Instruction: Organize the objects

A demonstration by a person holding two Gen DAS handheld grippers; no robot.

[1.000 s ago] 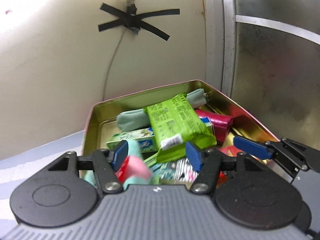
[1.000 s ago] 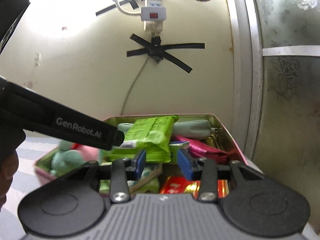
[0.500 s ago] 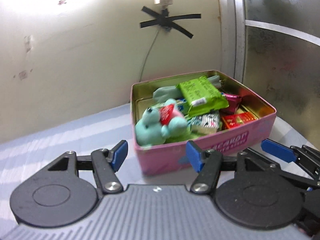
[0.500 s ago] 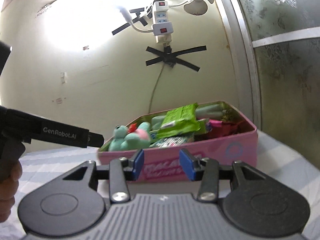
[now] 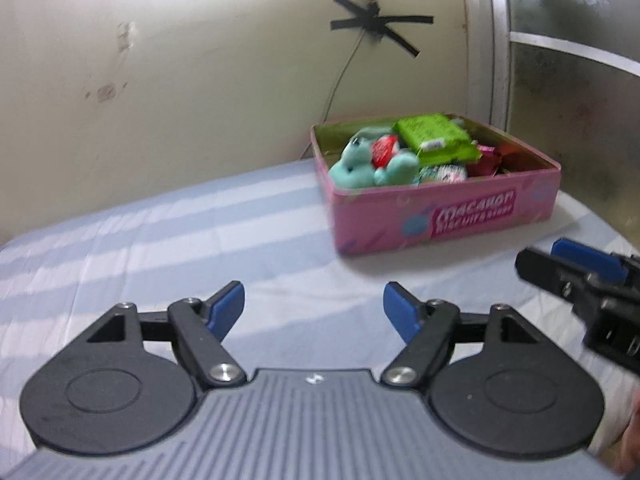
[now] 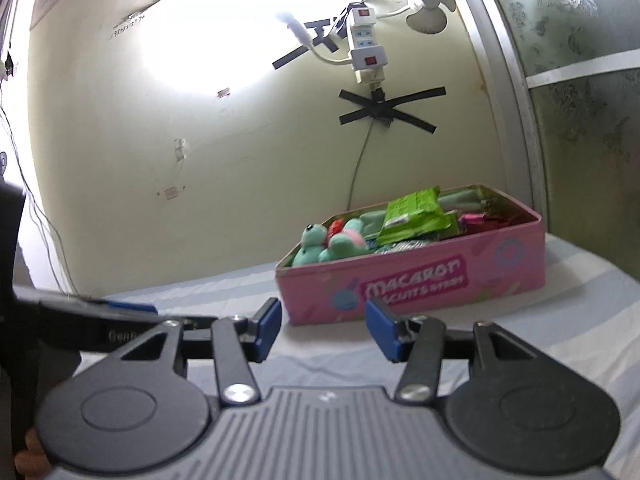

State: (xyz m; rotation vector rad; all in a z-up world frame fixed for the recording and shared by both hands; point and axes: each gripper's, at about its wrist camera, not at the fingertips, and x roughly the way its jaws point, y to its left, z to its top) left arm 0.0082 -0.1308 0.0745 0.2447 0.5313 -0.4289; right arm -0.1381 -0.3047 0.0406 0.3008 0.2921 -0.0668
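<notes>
A pink macaron tin (image 5: 472, 216) stands open on the striped bedsheet near the wall; it also shows in the right wrist view (image 6: 416, 284). Inside lie a teal plush toy (image 5: 360, 166) with a red heart, a green snack packet (image 5: 434, 138), and other wrappers. The plush (image 6: 324, 240) and the green packet (image 6: 416, 214) also show in the right wrist view. My left gripper (image 5: 314, 308) is open and empty, well short of the tin. My right gripper (image 6: 322, 326) is open and empty in front of the tin.
A blue-and-white striped sheet (image 5: 160, 248) covers the surface. A cream wall with a power strip (image 6: 366, 54) and taped cable stands behind the tin. A frosted glass panel (image 6: 580, 120) is at the right. The right gripper (image 5: 580, 276) shows at the right of the left wrist view.
The plush toy was let go into the tin. Both grippers have drawn back from over the tin and now hover above the sheet, farther from it.
</notes>
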